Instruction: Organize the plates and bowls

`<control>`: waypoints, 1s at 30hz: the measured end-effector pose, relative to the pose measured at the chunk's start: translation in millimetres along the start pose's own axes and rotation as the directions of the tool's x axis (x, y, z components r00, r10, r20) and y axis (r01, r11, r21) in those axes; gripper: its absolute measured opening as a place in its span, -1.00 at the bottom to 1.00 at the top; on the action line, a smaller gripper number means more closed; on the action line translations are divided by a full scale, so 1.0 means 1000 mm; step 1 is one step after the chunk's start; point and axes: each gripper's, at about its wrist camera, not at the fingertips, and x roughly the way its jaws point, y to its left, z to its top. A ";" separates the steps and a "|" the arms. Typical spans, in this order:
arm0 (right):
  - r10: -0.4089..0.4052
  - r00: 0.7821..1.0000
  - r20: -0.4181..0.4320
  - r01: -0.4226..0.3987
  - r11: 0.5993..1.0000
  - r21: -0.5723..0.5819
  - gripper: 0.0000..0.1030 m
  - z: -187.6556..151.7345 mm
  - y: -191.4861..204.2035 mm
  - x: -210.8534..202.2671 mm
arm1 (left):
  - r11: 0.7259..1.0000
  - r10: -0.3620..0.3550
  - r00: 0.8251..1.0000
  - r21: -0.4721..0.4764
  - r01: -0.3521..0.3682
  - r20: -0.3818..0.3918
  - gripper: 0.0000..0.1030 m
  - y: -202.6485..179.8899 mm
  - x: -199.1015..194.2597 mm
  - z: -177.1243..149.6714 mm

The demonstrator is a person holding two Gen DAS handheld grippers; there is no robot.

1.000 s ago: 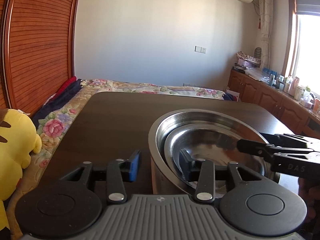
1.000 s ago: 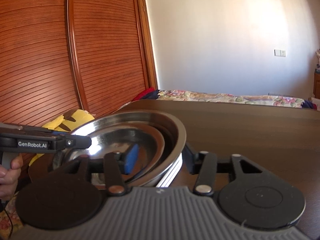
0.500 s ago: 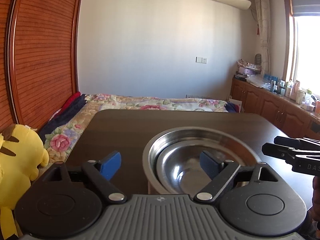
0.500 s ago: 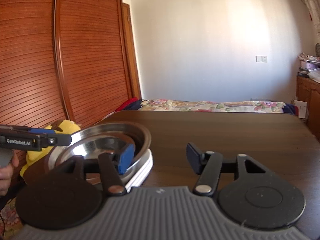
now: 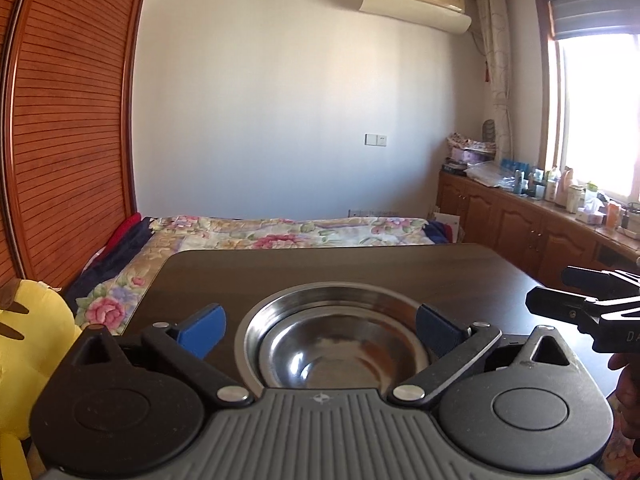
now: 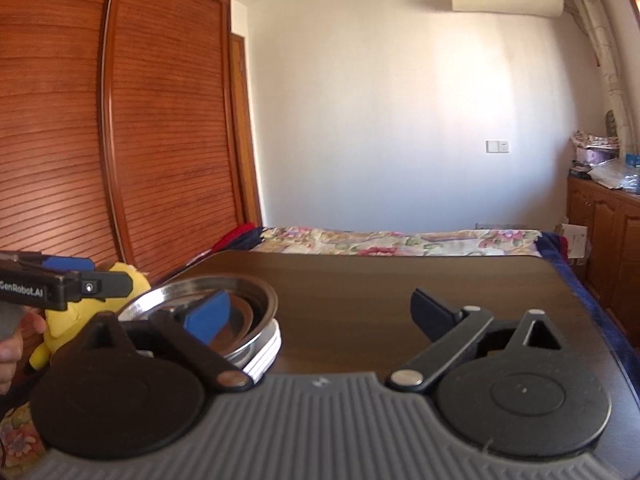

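Note:
Nested steel bowls (image 5: 340, 340) stand on the dark wooden table (image 5: 320, 268), a smaller bowl inside a larger one. In the right wrist view the bowls (image 6: 240, 316) rest on a stack of white plates (image 6: 264, 356). My left gripper (image 5: 320, 330) is open wide and empty, raised just behind the bowls with its blue pads on either side. My right gripper (image 6: 320, 312) is open and empty, to the right of the stack. Each gripper shows at the edge of the other's view.
A yellow plush toy (image 5: 24, 332) sits left of the table. A bed with a floral cover (image 5: 288, 232) lies beyond the table's far edge. Wooden cabinets (image 5: 520, 224) with bottles run along the right wall. A wooden wardrobe (image 6: 100, 140) stands at the left.
Both grippers have let go of the bowl stack, opened wide and pulled back and up. The bowls stay on the table and look smaller now.

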 end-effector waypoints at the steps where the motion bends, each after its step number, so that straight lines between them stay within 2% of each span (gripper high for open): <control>1: -0.003 1.000 0.001 0.003 1.000 0.002 1.00 0.000 -0.001 -0.002 | 1.000 -0.003 1.000 0.003 0.003 -0.001 1.00 -0.002 -0.001 0.000; 16: -0.082 0.996 0.034 0.082 0.997 -0.008 1.00 0.008 -0.006 -0.022 | 1.000 0.013 1.000 0.020 -0.012 -0.018 1.00 -0.020 0.000 0.004; 23: -0.121 0.992 0.026 0.121 0.993 0.001 1.00 0.009 -0.011 -0.029 | 0.997 0.046 0.998 0.068 -0.043 -0.034 1.00 -0.036 0.004 0.004; 30: -0.163 0.986 0.017 0.163 0.987 0.016 1.00 0.006 -0.014 -0.029 | 0.996 0.031 0.999 0.083 -0.029 -0.028 1.00 -0.050 0.003 0.000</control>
